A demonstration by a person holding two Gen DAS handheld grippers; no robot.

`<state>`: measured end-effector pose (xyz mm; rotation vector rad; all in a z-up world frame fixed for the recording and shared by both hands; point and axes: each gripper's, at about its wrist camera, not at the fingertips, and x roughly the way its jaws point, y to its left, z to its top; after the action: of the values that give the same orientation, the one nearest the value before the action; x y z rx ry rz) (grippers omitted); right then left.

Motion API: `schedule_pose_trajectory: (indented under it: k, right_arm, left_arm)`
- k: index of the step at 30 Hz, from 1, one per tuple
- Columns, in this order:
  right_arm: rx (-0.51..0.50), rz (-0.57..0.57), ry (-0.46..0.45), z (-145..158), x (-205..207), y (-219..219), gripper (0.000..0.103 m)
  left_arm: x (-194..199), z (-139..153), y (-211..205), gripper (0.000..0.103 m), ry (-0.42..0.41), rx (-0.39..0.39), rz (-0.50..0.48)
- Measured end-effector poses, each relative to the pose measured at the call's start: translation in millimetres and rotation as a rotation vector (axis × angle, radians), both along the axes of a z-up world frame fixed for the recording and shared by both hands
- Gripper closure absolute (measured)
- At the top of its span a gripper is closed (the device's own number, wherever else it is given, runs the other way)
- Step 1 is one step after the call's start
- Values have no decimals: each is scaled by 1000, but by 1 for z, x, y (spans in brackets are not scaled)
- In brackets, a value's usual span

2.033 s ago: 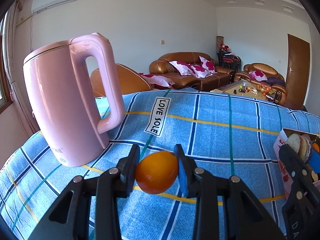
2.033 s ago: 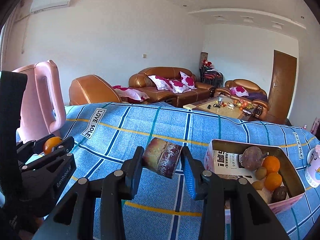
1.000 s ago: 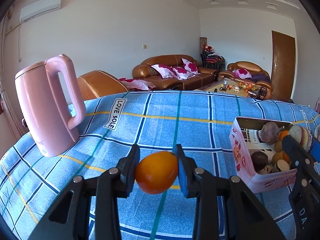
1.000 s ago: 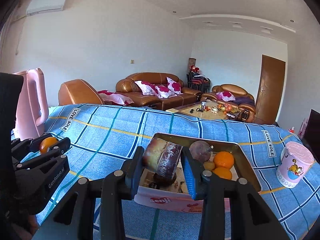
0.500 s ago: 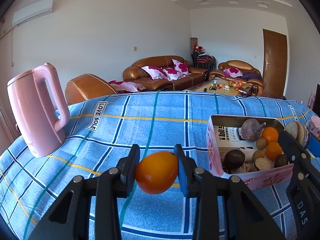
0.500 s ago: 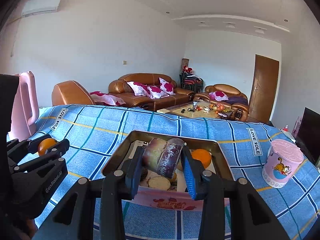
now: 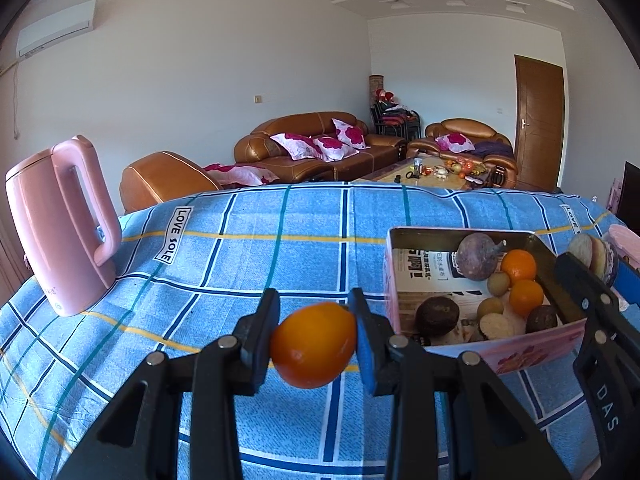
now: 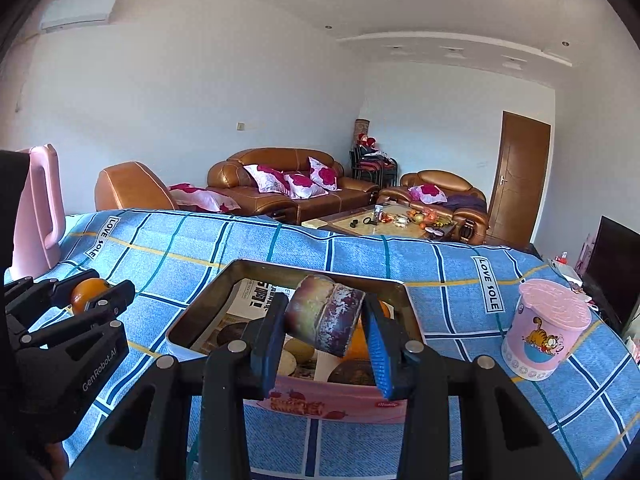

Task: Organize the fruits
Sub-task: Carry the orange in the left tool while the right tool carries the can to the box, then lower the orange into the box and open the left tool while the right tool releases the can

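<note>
My left gripper point(image 7: 314, 334) is shut on an orange point(image 7: 313, 345) and holds it above the blue checked cloth, just left of the pink tin box point(image 7: 536, 354). The box holds several fruits, among them a purple round one point(image 7: 478, 256) and two small oranges point(image 7: 519, 266). My right gripper point(image 8: 326, 330) is shut on a purple-and-tan cut fruit piece point(image 8: 325, 320) and hangs over the box point(image 8: 320, 400) near its front wall. The left gripper with its orange point(image 8: 86, 294) shows at the left edge of the right wrist view.
A pink kettle point(image 7: 60, 228) stands on the cloth at the far left. A pink cartoon cup point(image 8: 546, 336) stands to the right of the box. The table's far edge drops toward brown sofas point(image 8: 292, 188) and a coffee table behind.
Both grippers have swung to the right across the table with their fruit still held. The box has come closer and more central; the kettle has slid away to the left.
</note>
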<state>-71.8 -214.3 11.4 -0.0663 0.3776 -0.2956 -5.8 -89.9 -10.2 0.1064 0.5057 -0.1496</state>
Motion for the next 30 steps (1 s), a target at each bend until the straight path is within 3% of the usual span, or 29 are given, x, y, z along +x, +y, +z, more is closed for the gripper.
schedule_pose_trajectory:
  k: [15,30]
  right_arm:
    - [-9,-38,-4,2,-7,-22,63]
    - [-28,-114,-14,4,-9,-48,63]
  left_arm:
    - [-8,1,-21,66,3,-2,-42]
    - [-11,7,-65,66,-12,-21,-149]
